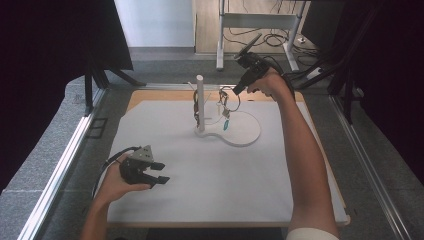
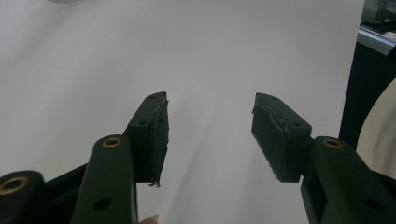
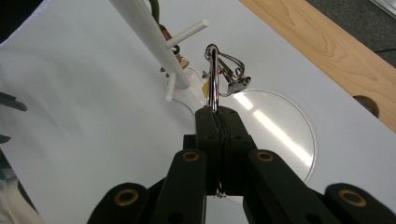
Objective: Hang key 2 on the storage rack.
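A white stand (image 1: 200, 102) with an upright post and thin side pegs rises from a round flat base (image 1: 245, 132) at the far middle of the mat. Small items hang on its left pegs. My right gripper (image 1: 235, 92) is held in the air just right of the post, shut on a metal key ring (image 3: 213, 74). Clips and a small teal charm (image 1: 226, 124) dangle from the ring. In the right gripper view the ring sits just right of the post (image 3: 149, 37) and below a peg (image 3: 187, 32). My left gripper (image 1: 162, 172) rests open near the mat's front left, with nothing between its fingers (image 2: 152, 135).
A white mat (image 1: 210, 185) covers most of the wooden table (image 1: 310, 115), with bare mat between the two grippers. Metal rails (image 1: 65, 160) run along both sides. A desk frame and cables (image 1: 270, 35) stand beyond the far edge.
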Demonstrator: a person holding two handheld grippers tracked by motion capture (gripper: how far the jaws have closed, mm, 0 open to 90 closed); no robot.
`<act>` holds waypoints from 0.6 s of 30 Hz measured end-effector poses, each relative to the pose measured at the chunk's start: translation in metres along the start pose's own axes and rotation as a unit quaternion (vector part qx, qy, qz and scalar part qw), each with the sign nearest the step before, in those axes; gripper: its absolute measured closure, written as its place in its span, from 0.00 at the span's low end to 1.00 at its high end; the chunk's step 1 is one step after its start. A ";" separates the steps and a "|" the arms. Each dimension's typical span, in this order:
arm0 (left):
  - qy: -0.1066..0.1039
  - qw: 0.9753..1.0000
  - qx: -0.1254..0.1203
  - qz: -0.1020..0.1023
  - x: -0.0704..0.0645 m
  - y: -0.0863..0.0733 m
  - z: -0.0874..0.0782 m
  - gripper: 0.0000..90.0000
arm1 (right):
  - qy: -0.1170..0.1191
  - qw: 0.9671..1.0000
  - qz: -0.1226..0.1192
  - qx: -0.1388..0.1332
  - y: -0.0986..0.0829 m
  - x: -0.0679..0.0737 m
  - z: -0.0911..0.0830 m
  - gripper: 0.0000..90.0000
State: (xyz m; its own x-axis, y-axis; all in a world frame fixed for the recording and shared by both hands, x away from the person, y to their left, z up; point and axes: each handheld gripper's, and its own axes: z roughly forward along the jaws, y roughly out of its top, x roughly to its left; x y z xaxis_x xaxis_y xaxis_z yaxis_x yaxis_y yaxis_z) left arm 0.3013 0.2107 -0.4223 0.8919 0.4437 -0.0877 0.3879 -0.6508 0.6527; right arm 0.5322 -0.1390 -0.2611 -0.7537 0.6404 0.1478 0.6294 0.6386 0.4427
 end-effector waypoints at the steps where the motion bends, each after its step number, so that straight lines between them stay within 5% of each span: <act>1: -0.001 1.000 0.000 0.000 0.000 0.000 0.000 0.52 | -0.002 1.000 0.001 0.000 0.001 -0.001 0.001 0.98; 18: -0.001 1.000 -0.002 0.000 0.000 0.000 -0.001 0.52 | -0.018 1.000 0.003 0.002 0.017 -0.003 0.028 0.98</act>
State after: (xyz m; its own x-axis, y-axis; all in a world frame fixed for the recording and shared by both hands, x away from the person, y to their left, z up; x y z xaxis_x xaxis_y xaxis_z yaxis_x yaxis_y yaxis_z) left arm 0.3009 0.2115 -0.4216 0.8922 0.4427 -0.0899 0.3874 -0.6474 0.6563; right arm 0.5500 -0.1177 -0.2791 -0.7431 0.6586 0.1188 0.6342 0.6365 0.4389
